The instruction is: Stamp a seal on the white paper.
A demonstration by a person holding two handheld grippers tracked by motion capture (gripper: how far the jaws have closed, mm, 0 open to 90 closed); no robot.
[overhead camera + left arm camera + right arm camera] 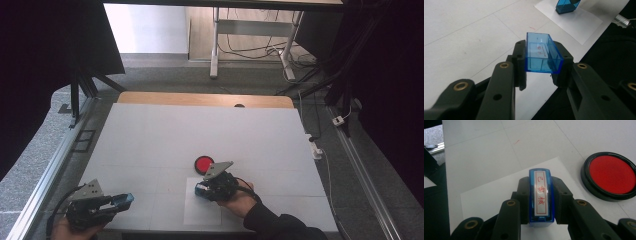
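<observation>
My left gripper point(541, 67) is shut on a clear blue rectangular stamp cap point(541, 53), held above the table's near left corner; the same cap point(123, 200) shows at the tip of the left gripper point(116, 202) in the high view. My right gripper point(541, 202) is shut on a blue stamp point(541, 197) whose label with red characters faces up, over a white paper sheet point(489, 195). In the high view the right gripper point(204, 189) sits over that sheet point(200, 212). A round red ink pad point(611, 175) lies just beyond; the ink pad point(203, 163) is also in the high view.
The white table point(200, 135) has a wooden far edge point(205, 99). Aluminium rails point(50, 170) run along both sides. Cables and a desk frame point(250, 40) lie on the floor beyond. In the left gripper view the blue stamp point(566, 6) stands on the sheet at the top.
</observation>
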